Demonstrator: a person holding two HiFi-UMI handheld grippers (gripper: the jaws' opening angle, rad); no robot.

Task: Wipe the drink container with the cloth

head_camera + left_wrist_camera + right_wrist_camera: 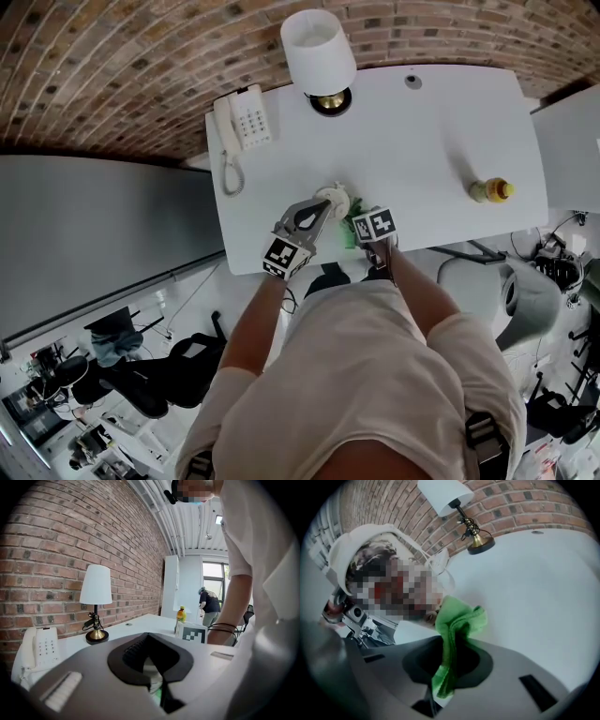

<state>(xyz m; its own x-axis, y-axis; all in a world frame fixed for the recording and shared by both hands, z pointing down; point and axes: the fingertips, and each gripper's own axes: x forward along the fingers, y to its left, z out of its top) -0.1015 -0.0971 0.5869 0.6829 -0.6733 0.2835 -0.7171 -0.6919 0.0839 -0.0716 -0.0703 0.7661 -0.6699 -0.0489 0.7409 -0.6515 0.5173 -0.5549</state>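
Green cloth (459, 625) and lidded drink container (333, 199) held together at the near edge of the white worktop (422, 141).

The cloth is clamped in the right tongs (450, 653), whose jaws are closed on its lower folds, while its bunched free end is raised towards the container's side; whether the two touch cannot be told. The container is gripped by the left tongs (319, 211), whose jaws are closed on its body, and it is seen tilted in the right gripper view, white lid to the left. Further back on the worktop, a white telephone (242, 122) is placed at the left and a yellow bottle (491, 190) is laid well apart at the right. A white-shaded lamp (319, 52) on a brass base is set at the far edge, against the brick wall (112, 66).
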